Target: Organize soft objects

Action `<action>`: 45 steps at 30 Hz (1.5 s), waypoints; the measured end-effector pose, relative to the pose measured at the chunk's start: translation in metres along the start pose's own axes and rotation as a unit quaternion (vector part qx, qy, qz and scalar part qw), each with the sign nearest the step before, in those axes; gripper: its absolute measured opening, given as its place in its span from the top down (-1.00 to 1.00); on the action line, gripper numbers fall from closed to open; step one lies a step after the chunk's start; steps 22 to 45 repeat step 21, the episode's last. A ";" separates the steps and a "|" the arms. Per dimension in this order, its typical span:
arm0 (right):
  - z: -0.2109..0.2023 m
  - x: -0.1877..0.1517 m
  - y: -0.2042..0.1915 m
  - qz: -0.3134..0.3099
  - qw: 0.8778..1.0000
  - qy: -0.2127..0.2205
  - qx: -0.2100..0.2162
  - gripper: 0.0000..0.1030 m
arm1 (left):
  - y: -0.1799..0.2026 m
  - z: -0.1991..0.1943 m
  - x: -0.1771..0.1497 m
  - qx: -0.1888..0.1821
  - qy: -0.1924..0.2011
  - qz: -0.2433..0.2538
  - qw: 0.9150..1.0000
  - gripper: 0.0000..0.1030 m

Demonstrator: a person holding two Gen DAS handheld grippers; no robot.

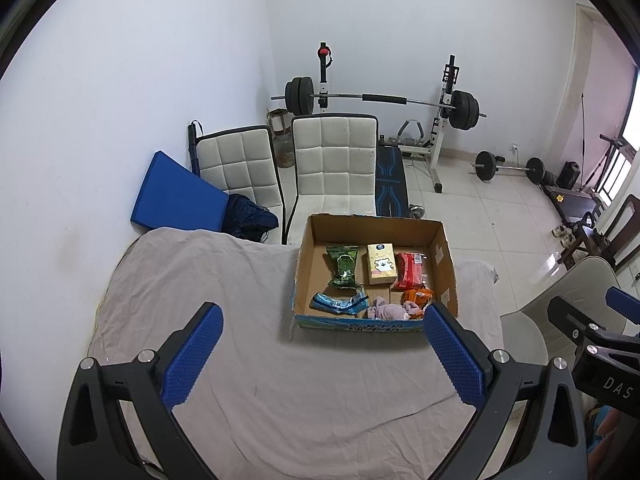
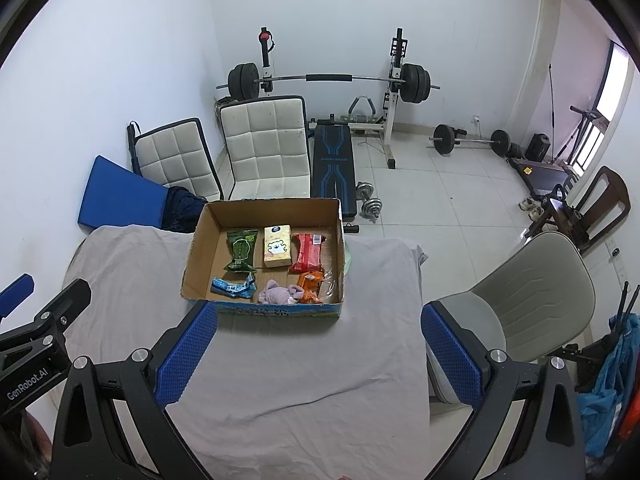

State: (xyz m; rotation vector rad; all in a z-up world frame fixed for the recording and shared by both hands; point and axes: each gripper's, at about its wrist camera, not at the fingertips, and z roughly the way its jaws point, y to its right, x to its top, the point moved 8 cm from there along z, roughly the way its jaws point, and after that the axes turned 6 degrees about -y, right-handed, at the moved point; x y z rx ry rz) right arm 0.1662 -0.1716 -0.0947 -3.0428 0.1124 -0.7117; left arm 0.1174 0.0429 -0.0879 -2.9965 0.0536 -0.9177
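Left wrist view: the left gripper hangs with jaws spread wide and empty over bare grey cloth; the cardboard box sits far right, near the cloth's far edge, holding the soft packets.

Right wrist view: the right gripper is likewise spread and empty, the box just beyond its left finger, the table's right edge beside a grey chair

One cardboard box sits on one grey cloth-covered table. Inside it lie six soft items: one green packet, one yellow tissue pack, one red packet, one blue packet, one lilac cloth and one orange packet. Behind stand two white quilted chairs, and one beige chair is at the right. Two barbells and two dumbbells are in the room.
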 end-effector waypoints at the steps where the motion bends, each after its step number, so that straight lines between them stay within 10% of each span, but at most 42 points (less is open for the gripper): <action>1: 0.000 0.000 0.000 0.001 1.000 0.001 -0.001 -1.00 | 0.000 0.000 0.000 0.000 0.000 0.000 1.000 -1.00; 45: 0.000 -0.002 0.002 0.000 1.000 0.000 -0.001 -1.00 | 0.001 -0.003 0.006 -0.002 0.004 0.000 1.000 -1.00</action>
